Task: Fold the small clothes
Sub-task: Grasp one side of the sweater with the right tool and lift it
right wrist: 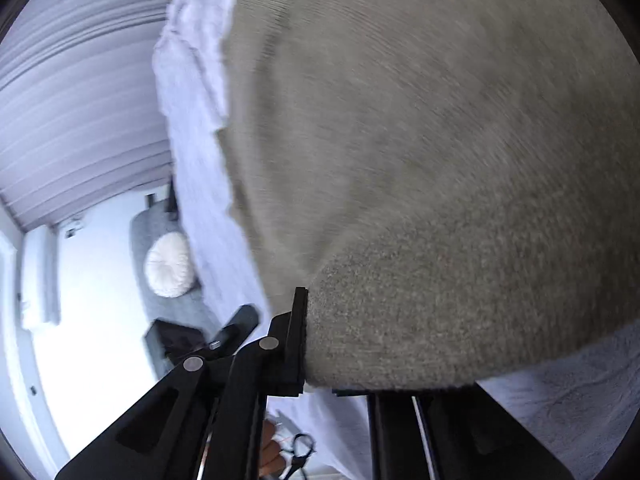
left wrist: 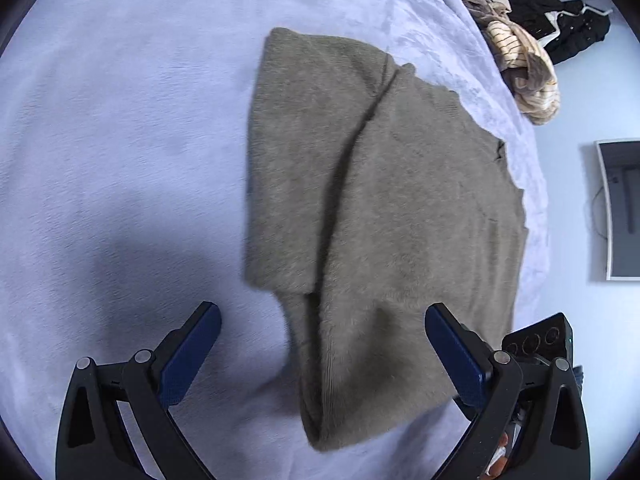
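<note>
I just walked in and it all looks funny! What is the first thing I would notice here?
A fuzzy olive-grey sweater, partly folded, fills the middle of the pale lavender blanket. The left gripper hangs open over its near end, while the right gripper pinches its edge. A heap of striped clothes lies beyond.

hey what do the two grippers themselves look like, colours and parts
The left gripper has black angular plastic linkage arms with silver round rivets and flat dark-blue textured pads. The right gripper shows the same black arms and silver rivets; its pad colour is hidden.
</note>
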Demonstrator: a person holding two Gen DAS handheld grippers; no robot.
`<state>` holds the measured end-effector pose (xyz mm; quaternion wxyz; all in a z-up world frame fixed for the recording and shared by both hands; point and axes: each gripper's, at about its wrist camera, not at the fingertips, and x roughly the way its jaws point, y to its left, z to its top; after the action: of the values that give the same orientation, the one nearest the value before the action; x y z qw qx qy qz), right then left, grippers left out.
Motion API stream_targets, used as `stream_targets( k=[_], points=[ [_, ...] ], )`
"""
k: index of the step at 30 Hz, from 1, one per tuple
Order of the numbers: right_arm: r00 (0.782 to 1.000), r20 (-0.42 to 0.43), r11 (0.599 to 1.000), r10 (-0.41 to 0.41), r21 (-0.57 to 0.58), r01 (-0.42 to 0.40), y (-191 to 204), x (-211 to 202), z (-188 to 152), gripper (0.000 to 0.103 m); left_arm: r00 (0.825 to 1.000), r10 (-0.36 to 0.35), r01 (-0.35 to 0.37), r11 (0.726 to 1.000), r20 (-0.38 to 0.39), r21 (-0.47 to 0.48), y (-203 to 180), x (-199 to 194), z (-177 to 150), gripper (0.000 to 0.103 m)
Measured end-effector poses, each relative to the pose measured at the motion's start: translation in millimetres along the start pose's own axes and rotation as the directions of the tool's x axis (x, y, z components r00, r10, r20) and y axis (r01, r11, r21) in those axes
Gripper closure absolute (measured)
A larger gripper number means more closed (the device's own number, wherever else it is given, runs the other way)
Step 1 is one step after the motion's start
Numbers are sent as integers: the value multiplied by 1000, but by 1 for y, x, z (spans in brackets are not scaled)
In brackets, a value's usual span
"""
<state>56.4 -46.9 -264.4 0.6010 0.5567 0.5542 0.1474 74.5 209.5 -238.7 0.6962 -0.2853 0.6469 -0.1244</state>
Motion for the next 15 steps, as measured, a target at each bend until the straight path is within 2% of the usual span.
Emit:
stream_targets(
  k=[4, 6, 8, 10, 11, 12, 14, 15],
  points=[
    [997, -8, 994, 81, -77, -81, 25, -16, -1, 94, 993, -112, 111, 993, -31, -39, -13, 15, 22, 1],
    [996, -18, 990, 91, -105, -92, 31, -20, -3, 94, 987, -156, 154, 987, -34, -34, -23, 20, 33, 1],
    [996, -34, 990, 83, -114, -86, 29, -19, -5, 94, 985, -168, 168, 986, -30, -19, -42, 29, 43, 2],
    [998, -54, 991, 38, -123, -44, 24, -14, -8, 94, 988, -154, 154, 988, -23, 12, -55, 35, 48, 26],
    [998, -68, 992, 5, -128, -14, 23, -11, -9, 94, 991, -133, 134, 991, -30, 25, -65, 44, 51, 55],
    [994, -93, 989, -53, -141, 40, 19, -8, -12, 91, 994, -100, 102, 994, -49, 40, -72, 54, 53, 72],
    [972, -142, 969, -185, -189, 156, 18, -7, -17, 87, 997, -58, 62, 996, -52, 71, -79, 61, 52, 73],
    [952, -168, 947, -257, -242, 213, 22, -9, -20, 80, 998, -43, 47, 995, -43, 93, -84, 62, 53, 72]
  ],
)
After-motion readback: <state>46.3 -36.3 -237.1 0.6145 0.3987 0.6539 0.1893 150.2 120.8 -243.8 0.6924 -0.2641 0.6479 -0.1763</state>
